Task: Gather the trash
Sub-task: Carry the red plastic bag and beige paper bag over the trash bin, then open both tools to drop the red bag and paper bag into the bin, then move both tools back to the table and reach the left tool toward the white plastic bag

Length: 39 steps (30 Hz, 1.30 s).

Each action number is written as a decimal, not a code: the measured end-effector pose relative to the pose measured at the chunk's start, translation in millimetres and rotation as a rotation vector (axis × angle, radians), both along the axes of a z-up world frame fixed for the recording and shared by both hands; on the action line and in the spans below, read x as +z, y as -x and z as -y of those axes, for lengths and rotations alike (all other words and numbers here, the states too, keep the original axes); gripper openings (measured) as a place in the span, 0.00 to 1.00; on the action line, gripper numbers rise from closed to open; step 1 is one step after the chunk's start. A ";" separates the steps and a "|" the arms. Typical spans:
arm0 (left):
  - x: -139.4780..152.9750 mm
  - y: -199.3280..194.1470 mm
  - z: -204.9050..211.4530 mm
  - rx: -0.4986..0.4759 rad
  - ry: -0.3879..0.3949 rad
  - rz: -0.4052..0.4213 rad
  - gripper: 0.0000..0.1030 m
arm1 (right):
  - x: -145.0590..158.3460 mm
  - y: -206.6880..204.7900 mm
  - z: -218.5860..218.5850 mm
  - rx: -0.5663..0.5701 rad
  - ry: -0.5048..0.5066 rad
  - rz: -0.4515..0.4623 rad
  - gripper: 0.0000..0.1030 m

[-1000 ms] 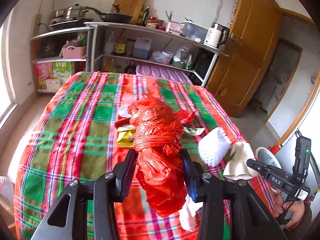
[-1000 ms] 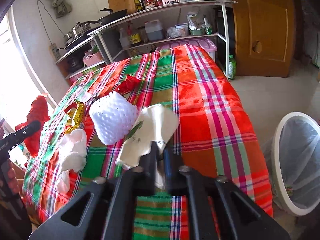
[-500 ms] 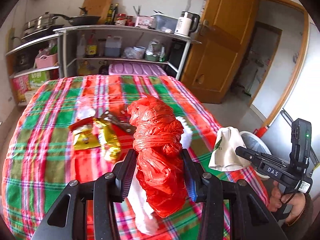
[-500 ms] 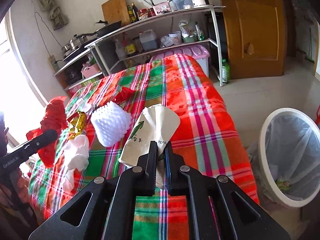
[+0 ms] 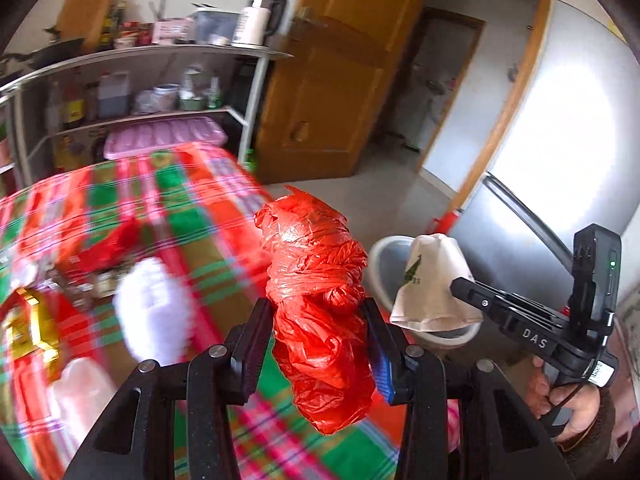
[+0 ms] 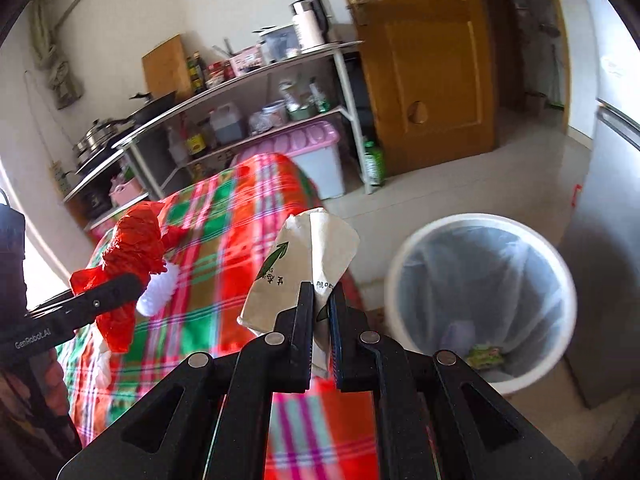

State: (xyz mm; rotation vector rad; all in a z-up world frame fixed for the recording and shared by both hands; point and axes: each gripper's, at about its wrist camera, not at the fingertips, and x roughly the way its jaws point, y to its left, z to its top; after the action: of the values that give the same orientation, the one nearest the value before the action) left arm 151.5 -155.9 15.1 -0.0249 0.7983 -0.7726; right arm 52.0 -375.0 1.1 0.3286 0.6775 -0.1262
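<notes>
The left gripper (image 5: pixel 318 344) is clamped on a knotted red plastic bag (image 5: pixel 320 312), its two pads pressed against the bag's sides, and holds it in the air above the near edge of the table with the red and green plaid cloth (image 5: pixel 192 216). From the right wrist camera the arm of that gripper carries the white lettering "GenRobot.AI".

The right gripper (image 6: pixel 320 316) is closed tight on a crumpled white paper cup (image 6: pixel 304 272), flattened between the fingers. The cup bears a green leaf mark and small print too distorted to read. It hangs off the table, just beside the white trash bin (image 6: pixel 404 264) on the floor. From the left wrist camera this gripper's body shows the letters "DAS", with a green light lit on its upright block.

The bin is lined with a pale bag and has a green wrapper (image 6: pixel 484 356) at the bottom. On the cloth lie a white foam net (image 5: pixel 152 312) and a gold wrapper (image 5: pixel 32 332), both blurred.
</notes>
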 end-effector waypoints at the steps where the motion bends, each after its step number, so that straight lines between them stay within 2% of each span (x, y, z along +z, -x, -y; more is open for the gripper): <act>1: 0.1 0.8 8.9 -0.018 -0.005 0.003 0.44 | 0.5 4.9 9.1 -0.025 0.004 -0.002 0.07; 5: -1.6 2.6 60.2 -0.128 -0.005 -0.013 0.44 | 1.2 18.9 41.8 -0.111 0.018 -0.011 0.07; 9: -5.9 5.9 104.5 -0.193 -0.037 -0.006 0.44 | -0.8 32.5 70.5 -0.177 0.031 -0.027 0.07; 13: -12.7 8.3 137.4 -0.255 -0.033 -0.036 0.44 | -6.0 42.1 93.0 -0.225 0.032 -0.047 0.07; 23: -33.5 5.2 195.1 -0.310 -0.098 -0.055 0.44 | -25.3 42.2 128.1 -0.271 0.049 -0.110 0.07; 27: -50.5 -1.6 211.7 -0.323 -0.128 -0.091 0.45 | -39.3 34.7 135.2 -0.261 0.053 -0.143 0.08; 30: -60.5 -4.5 224.0 -0.330 -0.160 -0.078 0.45 | -51.5 25.2 140.0 -0.247 0.058 -0.177 0.09; 32: -68.8 -7.5 230.1 -0.338 -0.169 -0.113 0.47 | -59.2 20.8 142.4 -0.235 0.054 -0.200 0.10; 35: -81.2 -12.2 239.0 -0.340 -0.194 -0.142 0.51 | -68.4 16.9 146.9 -0.248 0.058 -0.229 0.21; 37: -87.5 -15.8 242.6 -0.324 -0.203 -0.149 0.53 | -71.4 16.8 149.3 -0.259 0.053 -0.232 0.45; 39: -90.7 -17.0 242.5 -0.325 -0.196 -0.162 0.57 | -73.0 18.3 150.6 -0.263 0.048 -0.233 0.50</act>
State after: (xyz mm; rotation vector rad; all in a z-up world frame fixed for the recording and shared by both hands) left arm 168.5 -398.5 -75.6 0.2254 1.0444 -1.0037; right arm 33.7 -525.7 -71.9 0.3589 0.8583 -0.4355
